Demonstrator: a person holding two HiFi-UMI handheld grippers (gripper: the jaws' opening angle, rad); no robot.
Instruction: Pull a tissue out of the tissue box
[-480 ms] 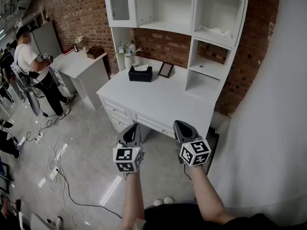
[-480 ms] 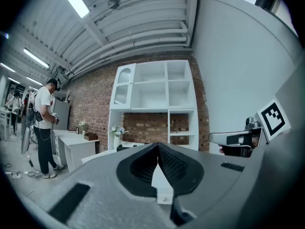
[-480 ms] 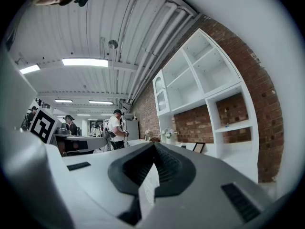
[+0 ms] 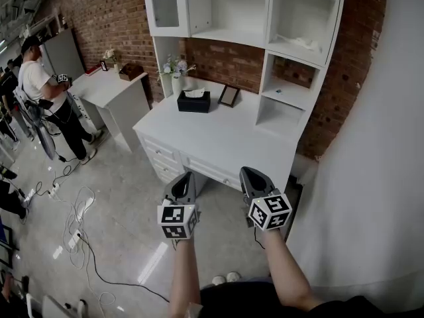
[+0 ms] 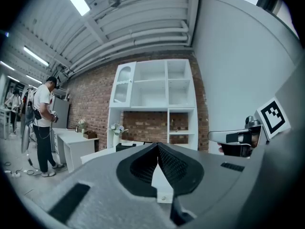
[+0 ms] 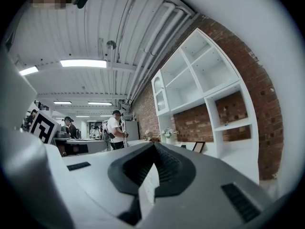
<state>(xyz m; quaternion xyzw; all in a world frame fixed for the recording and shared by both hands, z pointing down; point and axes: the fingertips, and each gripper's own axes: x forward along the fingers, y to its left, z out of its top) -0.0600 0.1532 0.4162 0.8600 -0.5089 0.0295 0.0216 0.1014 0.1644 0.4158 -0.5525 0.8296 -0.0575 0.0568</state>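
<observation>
You're standing in a brick-walled room facing a white desk (image 4: pixel 218 144) with a tall white shelf unit (image 4: pixel 291 18) on top of it. The black tissue box (image 4: pixel 193 102) sits toward the back left of the desk, a white tissue (image 4: pixel 195 93) poking out of its top. It's between a vase of flowers (image 4: pixel 177 79) and a small picture frame (image 4: pixel 229 96).

Both your forearms are stretched out in front of you, roughly parallel, holding the grippers side by side and level, noses aimed at the desk. The left gripper (image 4: pixel 183 177) and right gripper (image 4: pixel 249 173) hang out over the floor on your side of the desk, around its front edge and well apart from the tissue box.

In the left gripper view the left one's jaws are pressed together with nothing between them. Same deal in the right gripper view: tips meet, nothing caught.

Off to the left another person (image 4: pixel 40 85) stands by a second white desk (image 4: pixel 109 85), with cables (image 4: pixel 73 224) sprawled across the floor.
</observation>
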